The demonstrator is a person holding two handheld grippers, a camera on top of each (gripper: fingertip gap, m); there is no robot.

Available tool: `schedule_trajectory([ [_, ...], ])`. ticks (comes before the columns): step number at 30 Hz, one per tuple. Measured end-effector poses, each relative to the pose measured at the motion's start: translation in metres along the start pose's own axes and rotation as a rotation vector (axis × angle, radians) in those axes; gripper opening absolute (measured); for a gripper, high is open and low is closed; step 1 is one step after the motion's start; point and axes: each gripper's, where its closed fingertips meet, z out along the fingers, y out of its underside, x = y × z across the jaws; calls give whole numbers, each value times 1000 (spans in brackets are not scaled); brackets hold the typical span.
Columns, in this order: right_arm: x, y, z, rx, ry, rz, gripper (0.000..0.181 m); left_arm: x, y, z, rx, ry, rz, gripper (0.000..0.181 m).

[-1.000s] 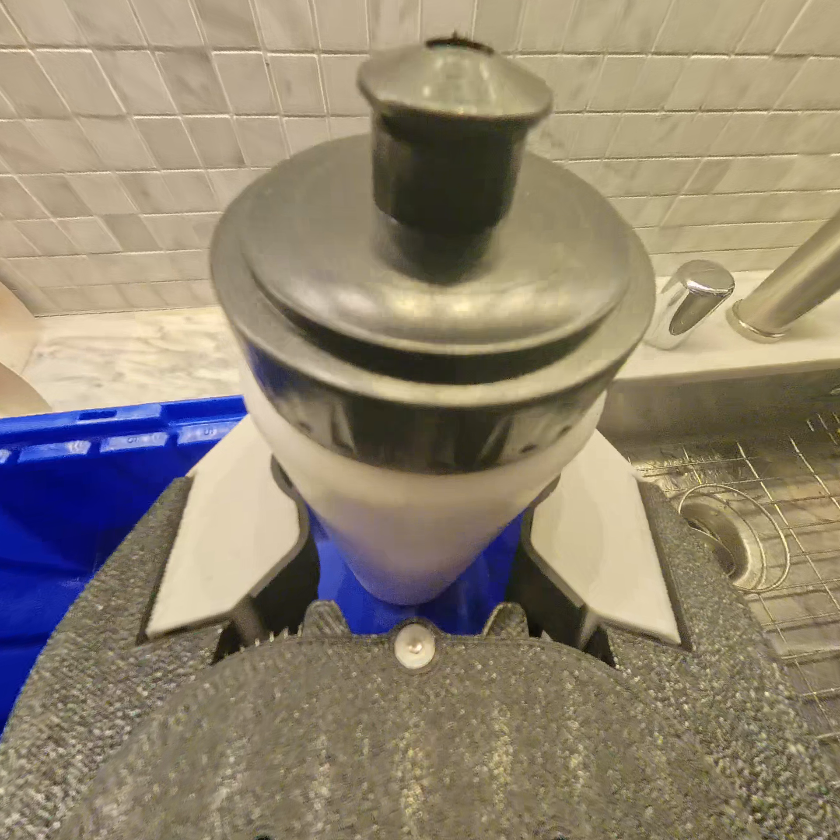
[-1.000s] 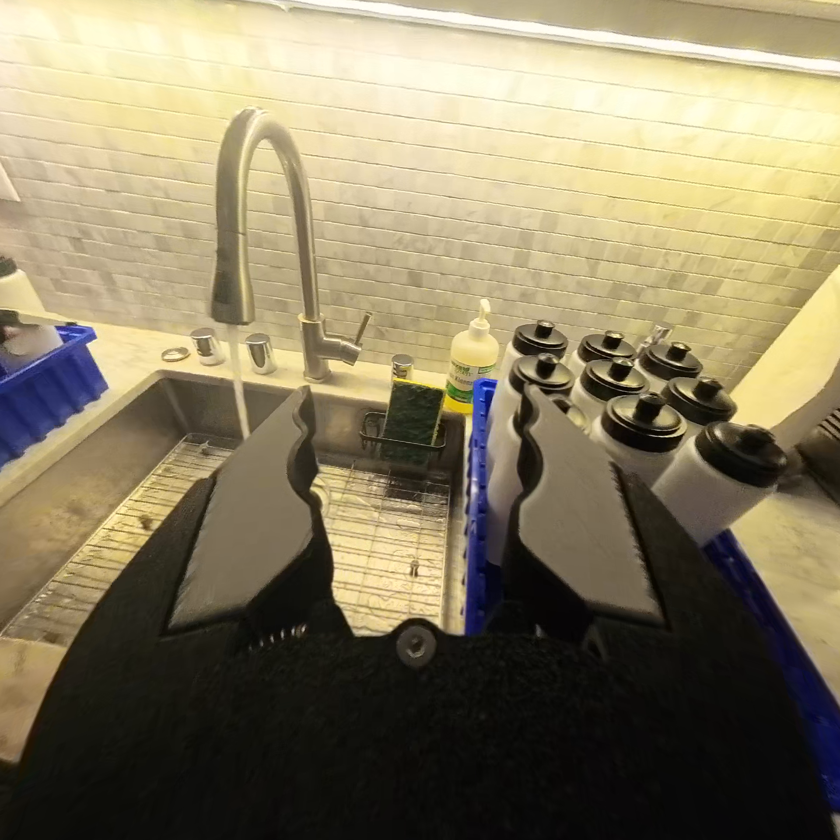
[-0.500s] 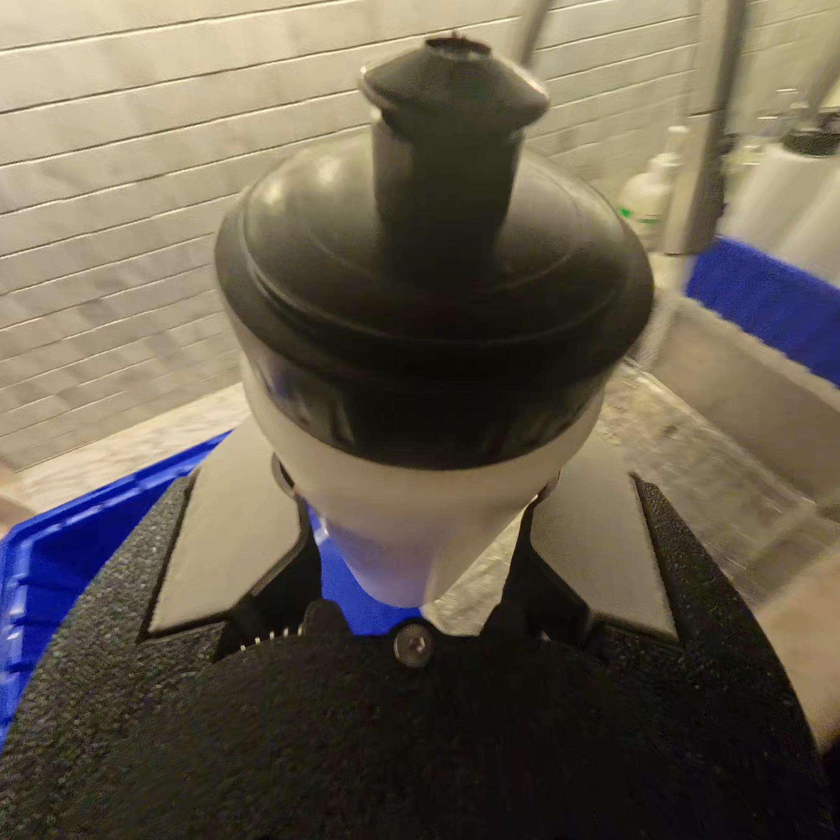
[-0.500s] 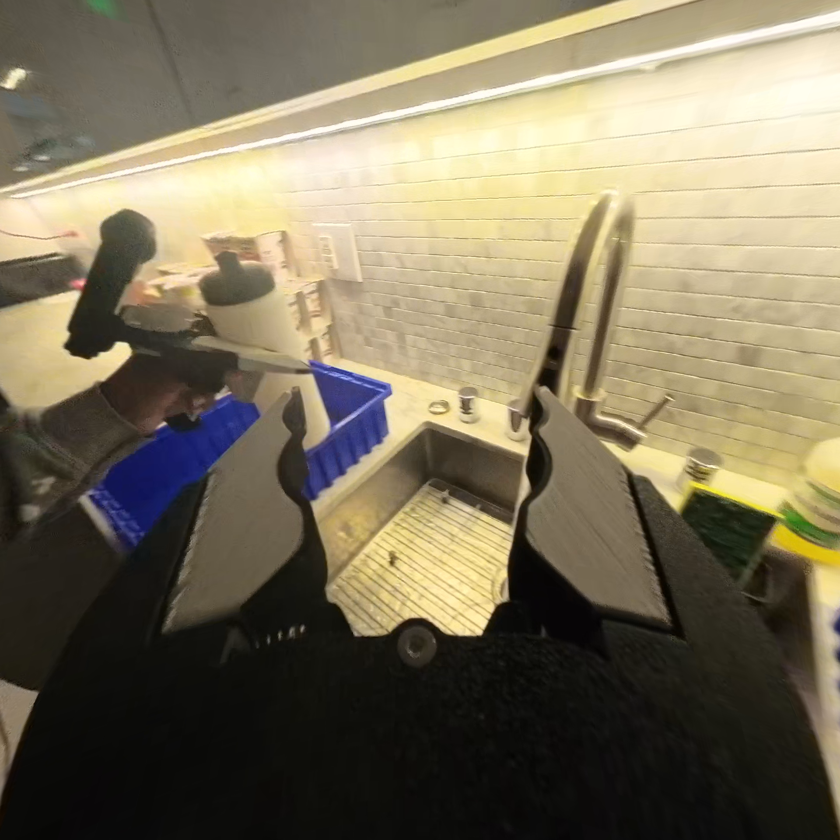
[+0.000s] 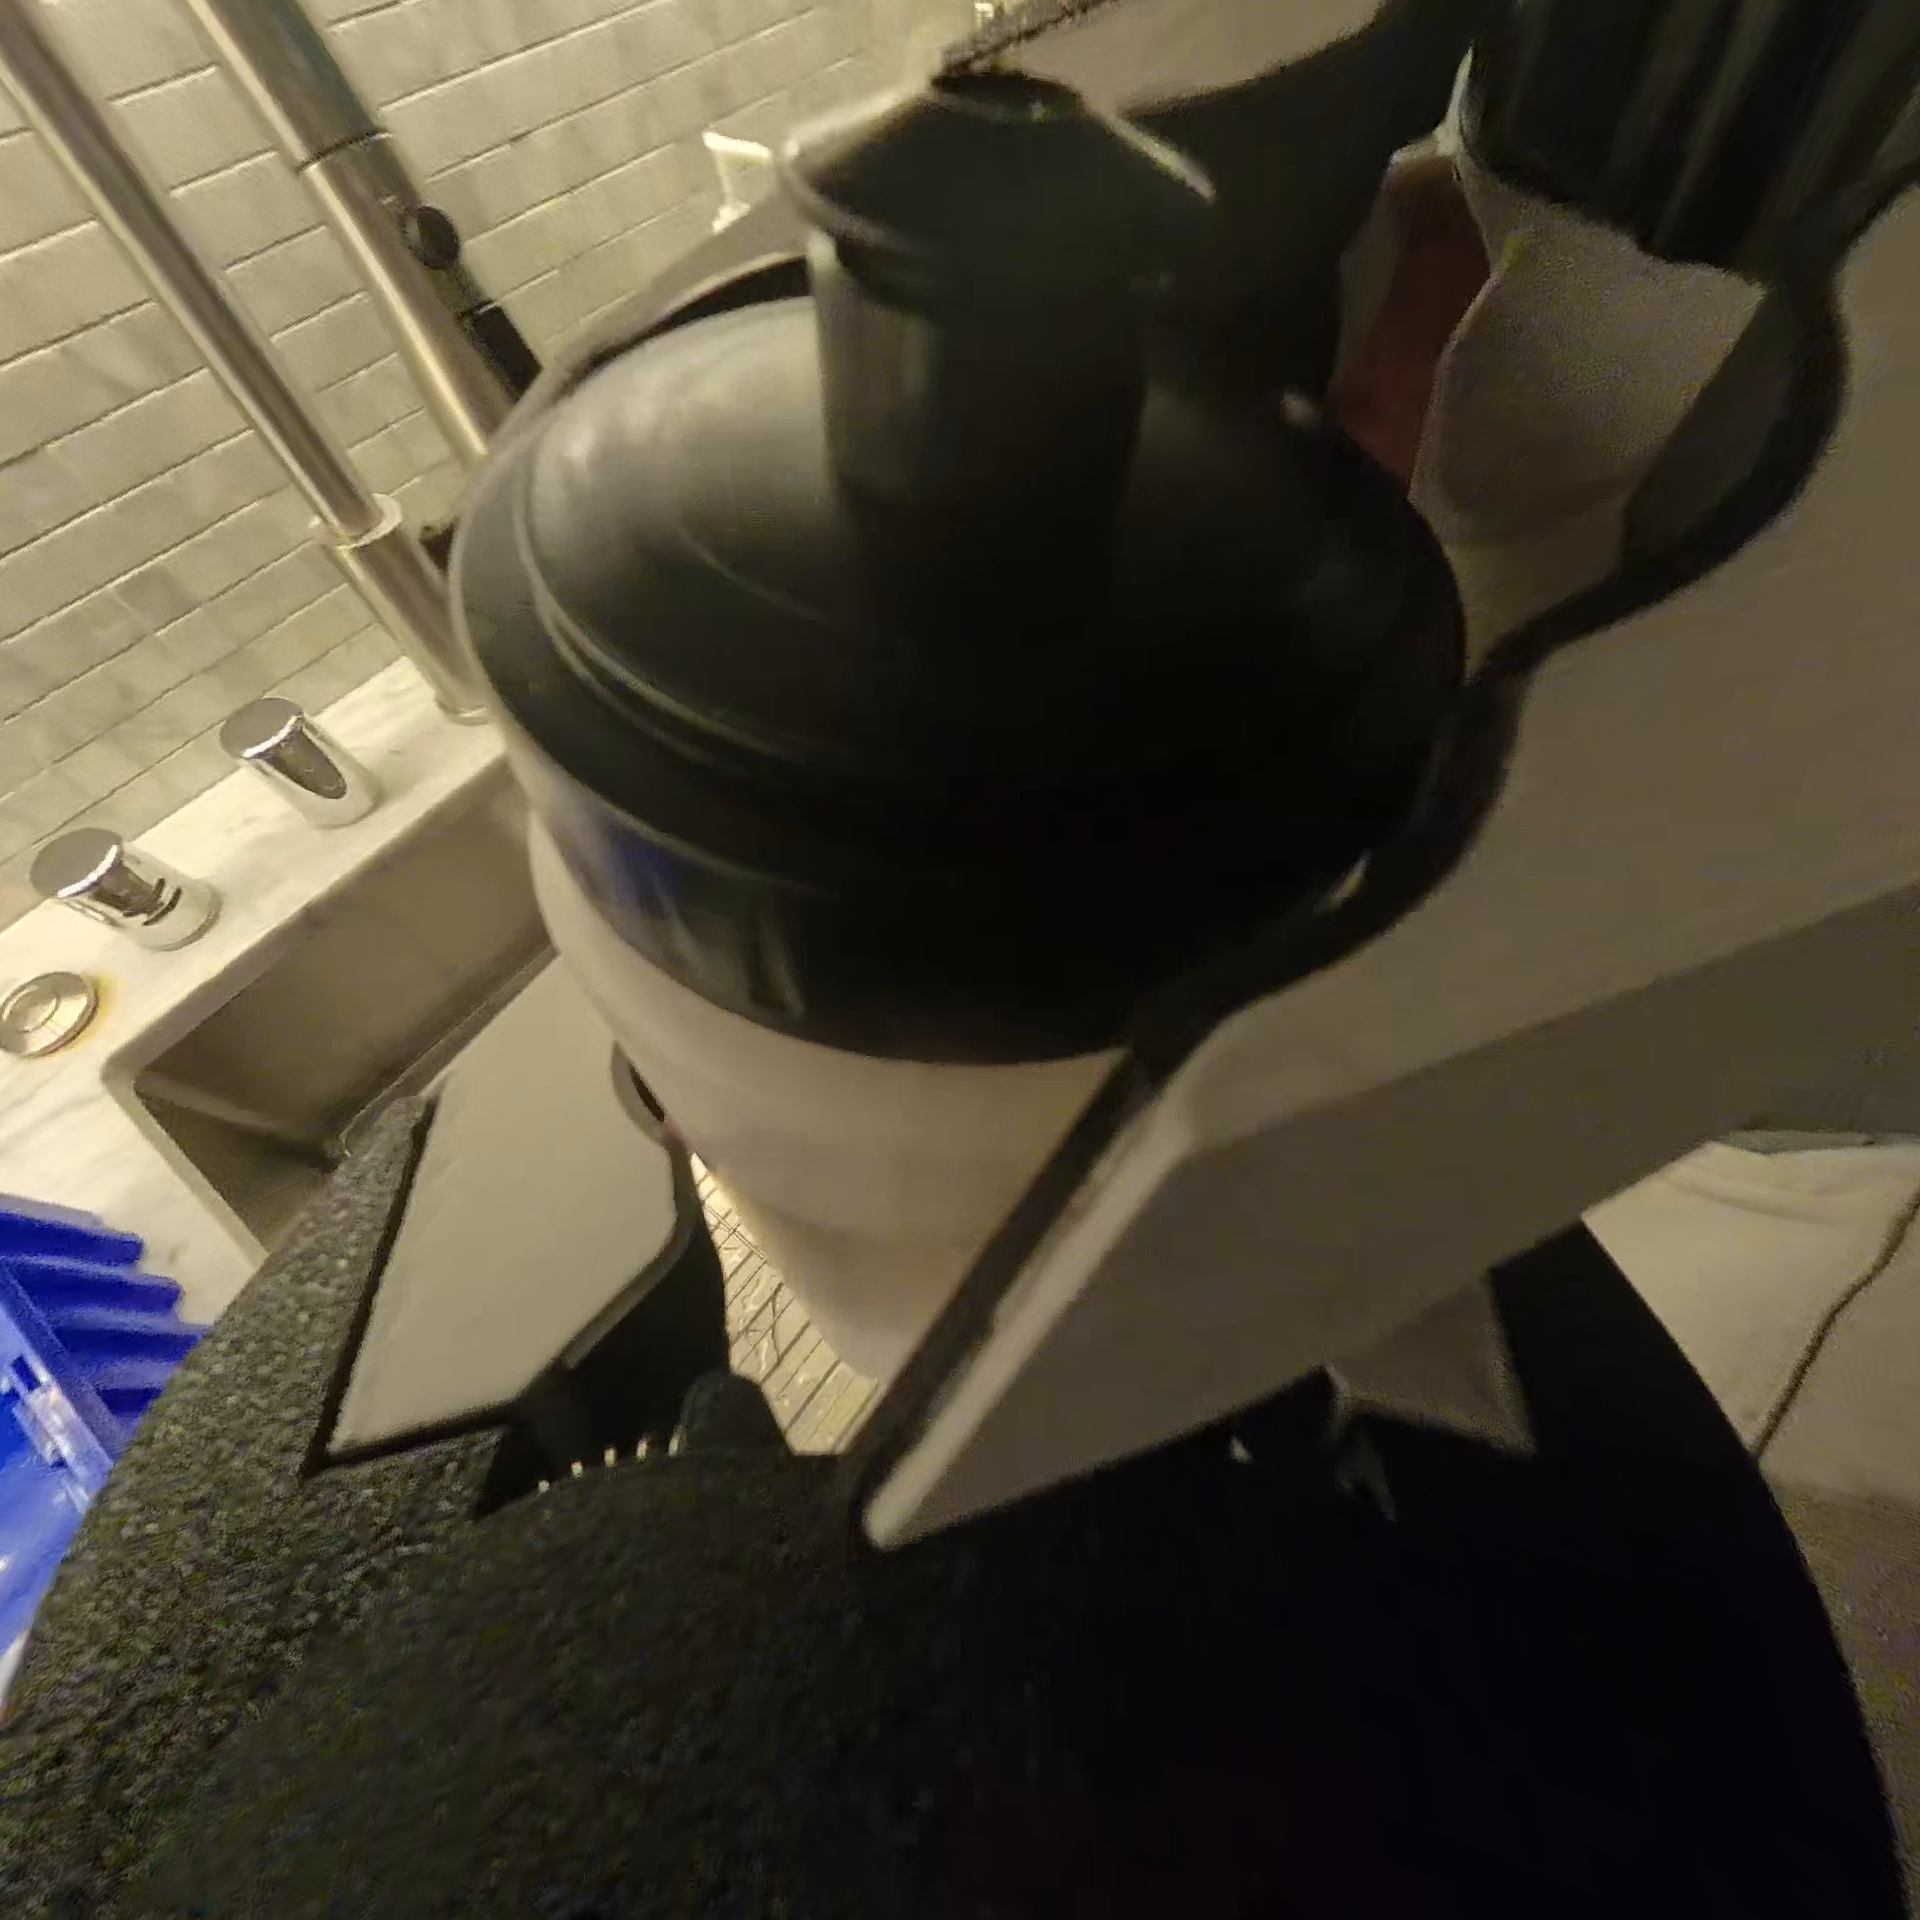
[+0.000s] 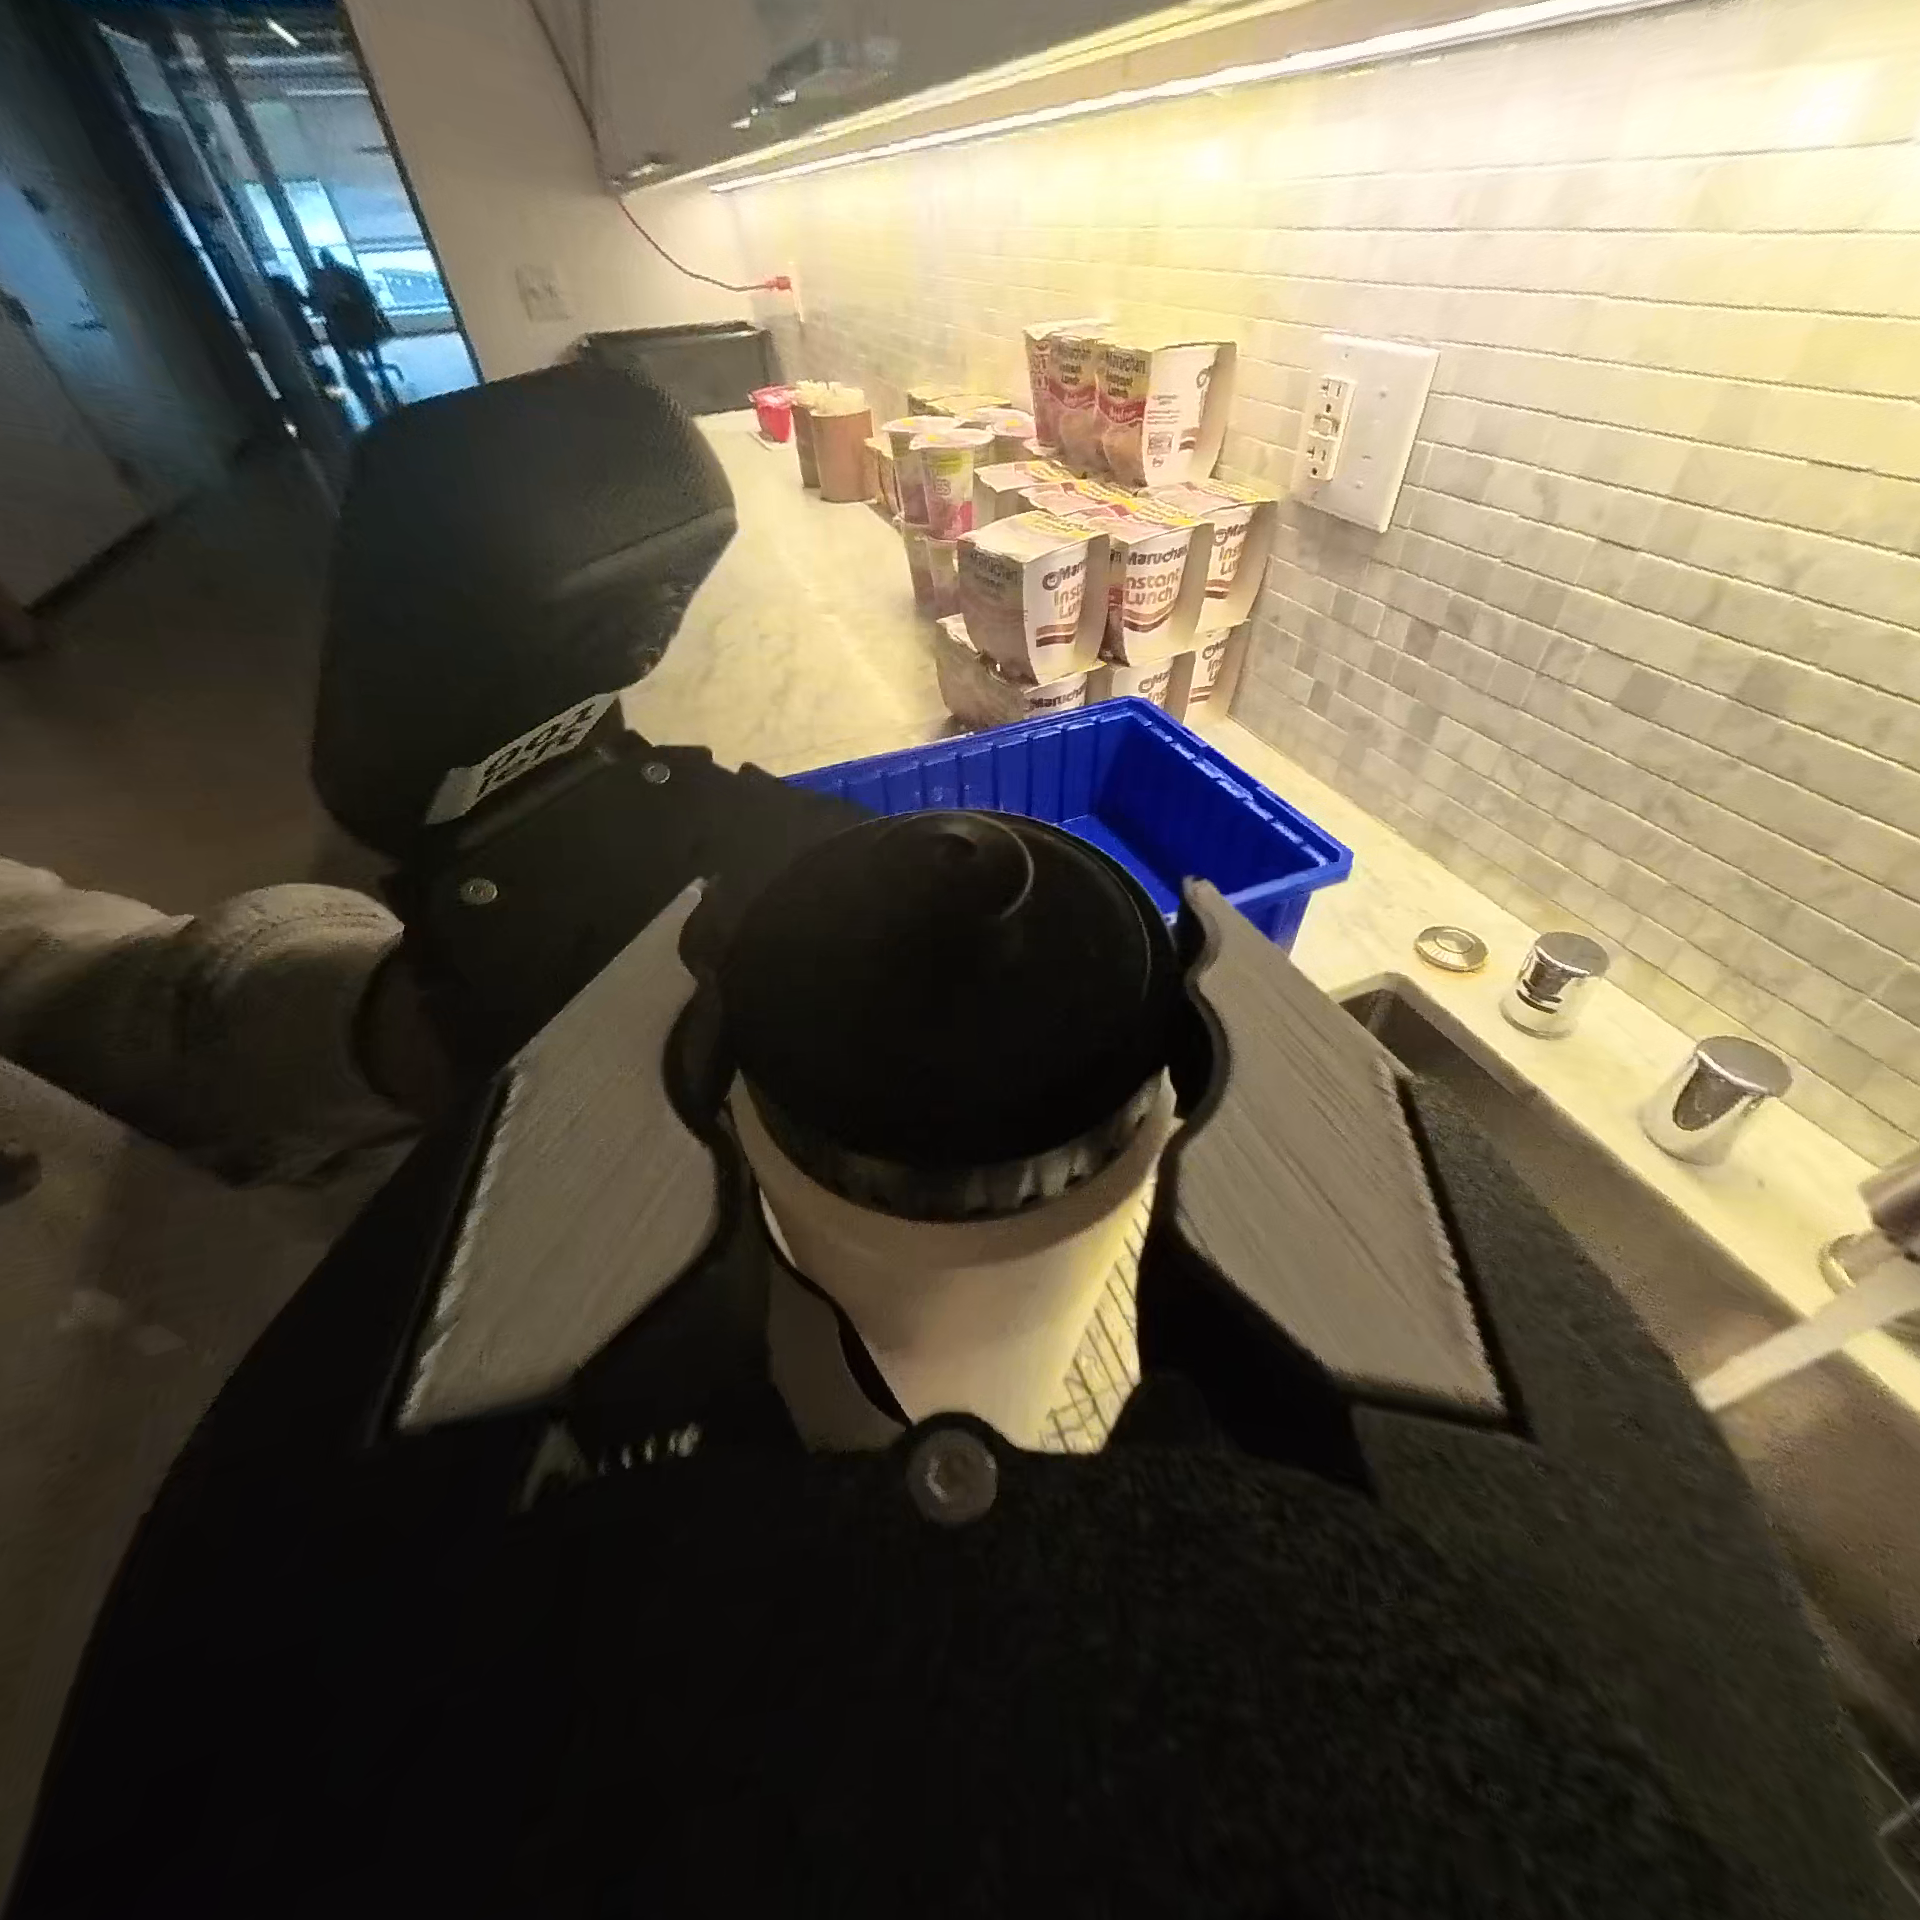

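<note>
A white squeeze bottle point(image 5: 831, 1122) with a black cap point(image 5: 935, 675) sits between the fingers of my left gripper point(image 5: 883, 1143), which is shut on its body and holds it above the sink. My right gripper point(image 6: 945, 904) has its fingers on both sides of the same cap point(image 6: 935, 987), with the notches hugging the cap's rim. The bottle's white body point(image 6: 966, 1299) shows below. In the left wrist view one right finger point(image 5: 1455, 1039) lies along the cap's right side. The left gripper's body point(image 6: 540, 831), held by a sleeved hand, shows behind the bottle.
A blue bin point(image 6: 1091, 790) stands on the marble counter left of the steel sink point(image 5: 343, 997). The faucet point(image 5: 260, 343) and chrome fittings point(image 6: 1553, 982) line the sink's back edge. Water runs from the spout point(image 6: 1818, 1330). Stacked noodle cups point(image 6: 1101, 561) stand farther along the tiled wall.
My left gripper carried the bottle from over the blue bin to over the sink. My right gripper swung left, away from the crate of bottles, and closed its fingers around the cap.
</note>
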Motion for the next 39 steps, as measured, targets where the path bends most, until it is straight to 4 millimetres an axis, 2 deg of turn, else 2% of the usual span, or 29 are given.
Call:
schedule_trajectory([
  [1, 1, 0, -6, 2, -17, 6, 84, 4, -3, 3, 2, 7, 15, 105],
  [3, 6, -5, -20, 19, -55, 41, 77, 13, -12, 7, 25, 54, 6, 107],
  [7, 11, -14, -43, 54, -182, 111, 77, 33, -35, 11, 108, 167, -14, 105],
  [10, 7, -17, -61, 94, -337, 120, 77, 53, -46, 14, 154, 289, -41, 105],
  [13, -5, -27, -87, 180, -580, 189, 77, 85, -63, 3, 253, 533, -97, 106],
  [15, -9, -29, -96, 200, -679, 240, 77, 103, -69, -2, 283, 697, -168, 104],
  [17, -10, -30, -100, 224, -730, 277, 77, 112, -72, -5, 297, 798, -223, 105],
  [21, -9, -28, -111, 252, -795, 308, 77, 120, -70, -3, 265, 863, -236, 105],
  [25, -8, -36, -135, 266, -953, 325, 77, 141, -48, -1, 132, 952, -154, 100],
  [28, -8, -40, -142, 263, -999, 315, 77, 149, -50, 3, 147, 965, -152, 98],
  [31, 10, -42, -131, 285, -832, 320, 78, 139, -56, 13, 171, 875, -159, 97],
  [32, 21, -40, -125, 269, -713, 316, 80, 130, -56, 19, 171, 818, -168, 96],
  [34, 49, -29, -114, 186, -396, 257, 105, 104, -53, 35, 163, 628, -173, 96],
  [36, 71, -18, -111, 114, -95, 184, 118, 78, -46, 48, 135, 449, -176, 96],
  [38, 94, -9, -110, 104, 176, 257, 113, 57, -37, 57, 105, 296, -163, 95],
  [39, 97, -6, -109, 123, 243, 305, 109, 50, -34, 62, 93, 240, -157, 95],
])
